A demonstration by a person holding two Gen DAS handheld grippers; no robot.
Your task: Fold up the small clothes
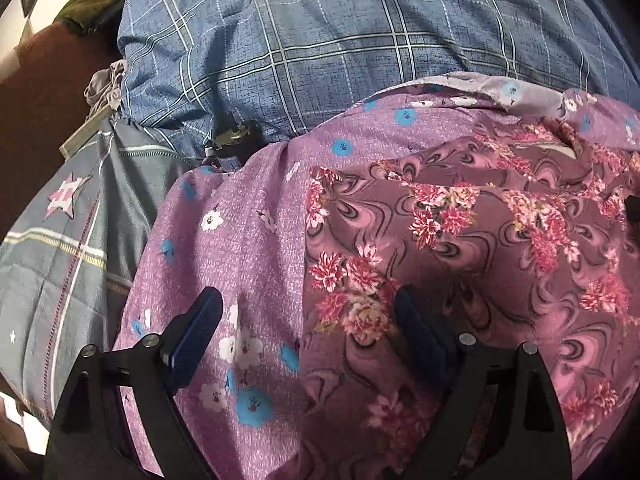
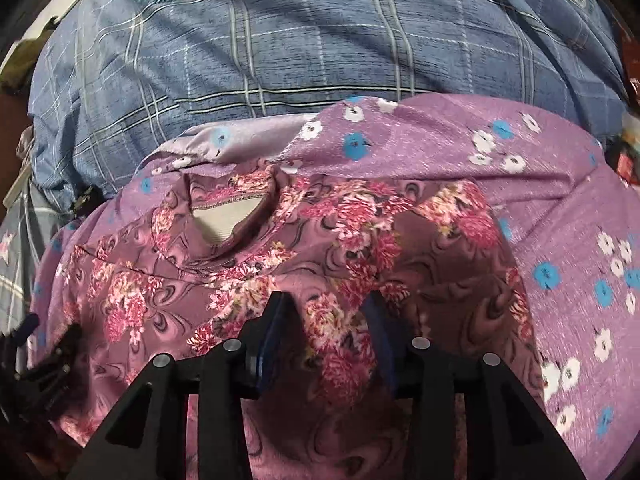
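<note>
A small mauve top with pink flower print (image 1: 460,248) lies spread on a purple sheet with blue and white flowers (image 1: 248,216). Its neckline with a pale inner lining (image 2: 224,216) points to the far side. My left gripper (image 1: 308,312) is open, its fingers straddling the top's left edge just above the cloth. My right gripper (image 2: 328,312) is open over the middle of the top (image 2: 360,248), with a fold of cloth between the fingers; I cannot tell whether they touch it. The left gripper also shows at the left edge of the right wrist view (image 2: 36,352).
A big blue plaid pillow (image 1: 320,40) lies behind the top and also fills the back of the right wrist view (image 2: 280,48). A grey star-print cloth (image 1: 60,240) lies at the left. A dark clip-like object (image 1: 232,140) sits at the pillow's foot. An olive cloth (image 1: 96,0) lies far left.
</note>
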